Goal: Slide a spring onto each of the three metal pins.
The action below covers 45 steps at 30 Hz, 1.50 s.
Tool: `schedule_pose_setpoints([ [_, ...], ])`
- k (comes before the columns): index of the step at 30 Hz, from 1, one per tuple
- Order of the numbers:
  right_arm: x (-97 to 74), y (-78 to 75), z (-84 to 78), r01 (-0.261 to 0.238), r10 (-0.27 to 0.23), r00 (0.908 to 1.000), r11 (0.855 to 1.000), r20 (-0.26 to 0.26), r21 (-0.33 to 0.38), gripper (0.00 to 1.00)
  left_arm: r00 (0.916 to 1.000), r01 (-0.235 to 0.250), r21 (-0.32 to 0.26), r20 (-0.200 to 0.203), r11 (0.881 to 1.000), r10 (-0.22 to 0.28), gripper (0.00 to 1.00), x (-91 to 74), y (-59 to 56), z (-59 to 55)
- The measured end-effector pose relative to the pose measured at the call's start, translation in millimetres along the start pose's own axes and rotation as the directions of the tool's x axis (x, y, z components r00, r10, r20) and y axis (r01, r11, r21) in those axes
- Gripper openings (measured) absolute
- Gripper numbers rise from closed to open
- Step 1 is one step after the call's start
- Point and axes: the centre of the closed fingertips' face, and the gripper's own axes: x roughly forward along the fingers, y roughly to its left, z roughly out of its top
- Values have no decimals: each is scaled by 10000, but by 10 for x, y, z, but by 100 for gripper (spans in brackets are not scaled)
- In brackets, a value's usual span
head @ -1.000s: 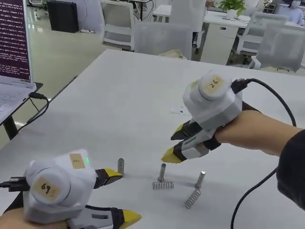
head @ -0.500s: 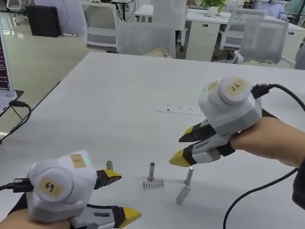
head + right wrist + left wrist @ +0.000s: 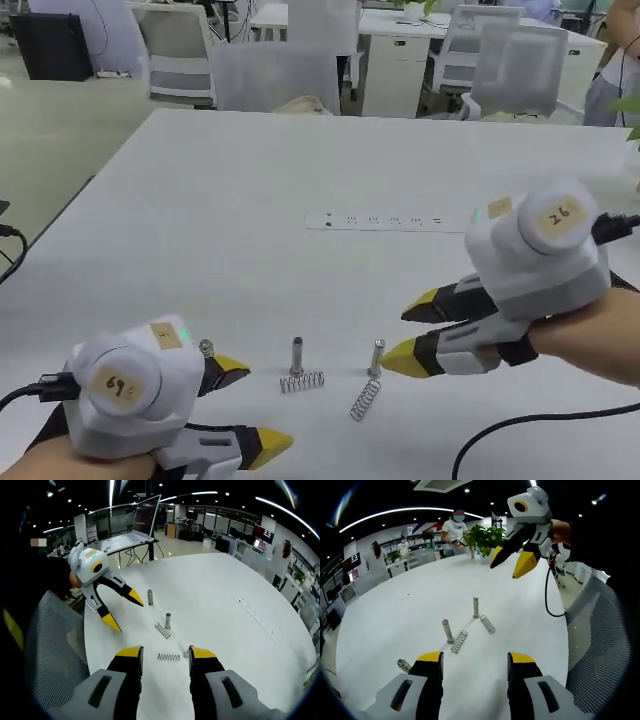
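Head view looks down on the plain white tabletop [image 3: 250,190], with my left claw [image 3: 250,408] low at the near edge and my right claw [image 3: 412,330] hanging above the surface on the other side. Both claws have their yellow-tipped jaws spread wide apart and neither has hold of anything. Three short upright steel pins stand in a row between them. The left-hand steel pin [image 3: 205,348] stands just beside the upper jaw tip of my left claw, and in both gripper views its shaft looks wound with the coils of a thin wire spring [image 3: 150,598] sleeved over it. The middle steel pin [image 3: 297,355] is bare, and a loose silver coil spring [image 3: 302,382] lies flat on the table at its foot. The right-hand steel pin [image 3: 377,357] is bare too and stands just beside the lower jaw tip of my right claw. A second loose coil spring [image 3: 365,398] lies slanted in front of that pin, its upper end near the base. In the right gripper view this slanted spring lies across the gap just ahead of my two jaw tips, and the right-hand pin is close against the tip of one jaw. Farther back, a flush white socket strip [image 3: 375,220] is set into the tabletop, well apart from the pins. A black cable [image 3: 520,425] trails across the table below my right hand.
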Motion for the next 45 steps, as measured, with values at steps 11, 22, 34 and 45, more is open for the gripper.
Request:
schedule_pose_setpoints([
  [11, -139, 57, -308, 396, -436, 9985, 9929, 341, 1120, 35, 9998, 113, -232, -188, 9997, -117, 44, 204, 57, -55],
  [22, -166, 168, -597, 423, -486, 9985, 9793, 269, 1980, 34, 9987, 126, -197, -493, 9997, -136, 40, 393, 105, -128],
  [34, -194, 174, -666, 498, -582, 9978, 9722, 301, 2289, 34, 9974, -2, -241, -725, 9997, -16, 36, 571, 145, -158],
  [45, -212, 164, -742, 582, -663, 9975, 9668, 245, 2487, 34, 9946, -37, -194, -1035, 9998, 17, 30, 685, 171, -232],
])
